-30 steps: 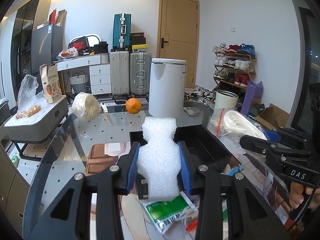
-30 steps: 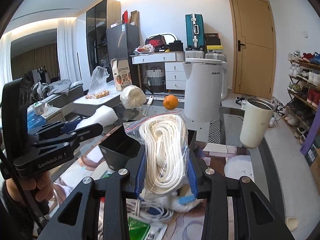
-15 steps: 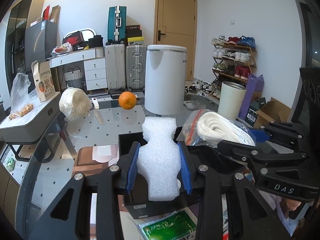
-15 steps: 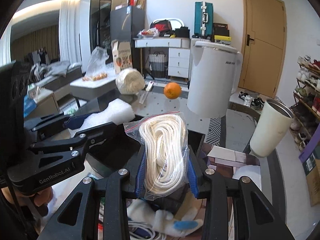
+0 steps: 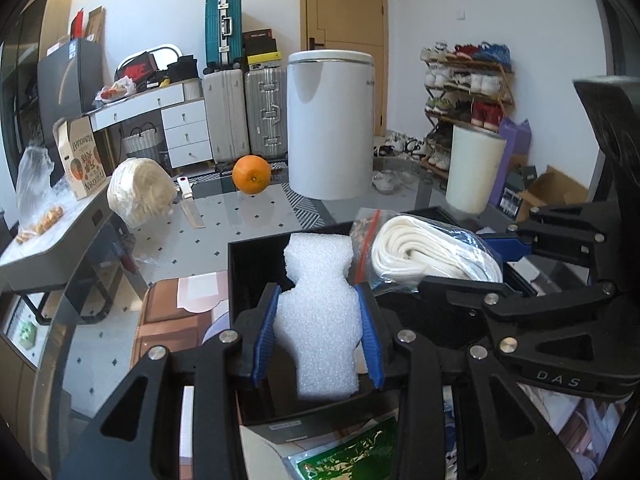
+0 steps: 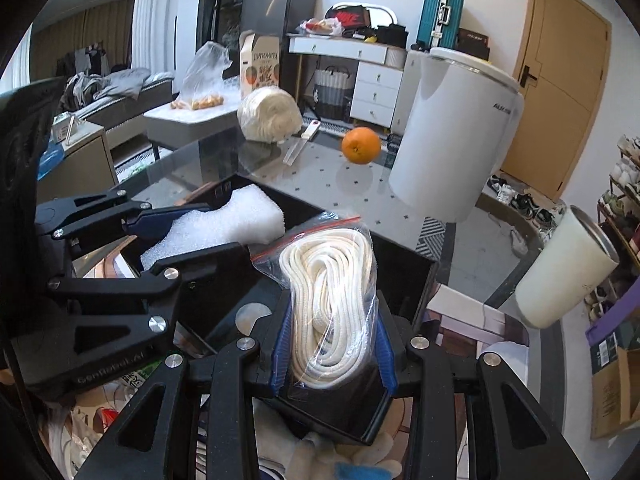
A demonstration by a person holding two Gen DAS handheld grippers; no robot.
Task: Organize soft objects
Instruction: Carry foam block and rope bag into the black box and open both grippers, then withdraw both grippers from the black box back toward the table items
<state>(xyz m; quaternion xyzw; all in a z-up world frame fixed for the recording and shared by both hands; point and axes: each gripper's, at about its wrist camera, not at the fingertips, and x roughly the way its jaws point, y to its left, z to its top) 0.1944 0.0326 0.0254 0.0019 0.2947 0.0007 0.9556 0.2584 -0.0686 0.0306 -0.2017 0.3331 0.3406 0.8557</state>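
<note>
Progress midway: left gripper (image 5: 318, 334) clamped on white foam block (image 5: 320, 312), right gripper (image 6: 334, 350) on bagged white rope coil (image 6: 332, 304), both held over open black box (image 5: 256, 248), neither dropped in; green packet (image 5: 352, 456) left on glass worktop (image 5: 224, 228)

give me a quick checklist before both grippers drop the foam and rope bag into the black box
1. Left gripper shut on foam: ok.
2. Right gripper shut on rope bag: ok.
3. Foam over the black box: ok.
4. Rope bag over the box: ok, near its front wall.
5. Room on the box floor for both: cannot tell, grippers hide most of it.
6. Grippers apart from each other: cannot tell, they sit very close side by side.
</note>
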